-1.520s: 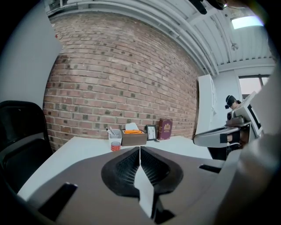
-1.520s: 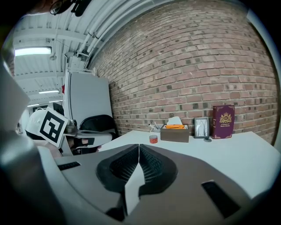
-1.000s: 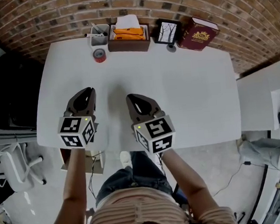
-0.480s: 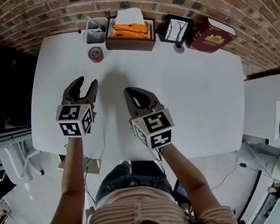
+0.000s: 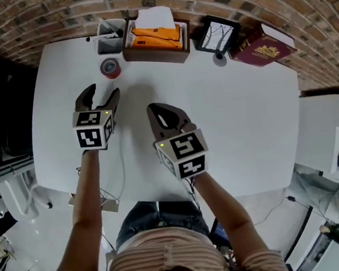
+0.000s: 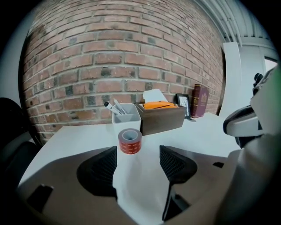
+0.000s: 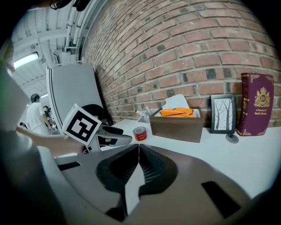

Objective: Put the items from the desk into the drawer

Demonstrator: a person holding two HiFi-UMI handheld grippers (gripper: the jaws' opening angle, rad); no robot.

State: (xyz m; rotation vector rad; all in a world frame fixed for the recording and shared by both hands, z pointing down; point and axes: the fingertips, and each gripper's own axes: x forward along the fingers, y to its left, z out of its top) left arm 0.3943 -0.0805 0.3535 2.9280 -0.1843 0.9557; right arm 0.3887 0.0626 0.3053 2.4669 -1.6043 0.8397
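Head view lays the whole job out in front of you. Every item I can see sits along the back edge of the desk [image 5: 245, 125], against the brick wall, and none is in a gripper. From your left there is a pen cup [image 5: 111, 44], a red tape roll [image 5: 110, 67] just in front of it, and a brown box [image 5: 156, 49] holding orange packets and white paper. Next come a small picture frame [image 5: 215, 36] with a little disc [image 5: 220, 58] at its foot, and a dark red book [image 5: 263, 48].

I judge the task to be at its very start. Nothing looks put away, and no drawer shows in any view — you have that to reach and open as well.

Your left gripper [image 5: 100, 96] has its jaws spread wide with only bare desk between them. The tape roll lies just beyond the tips, in line with the gap — it looks like the likely first pick. Your right gripper [image 5: 155, 109] has its jaws pressed together on nothing and hangs over the middle of the desk, beside the left one.
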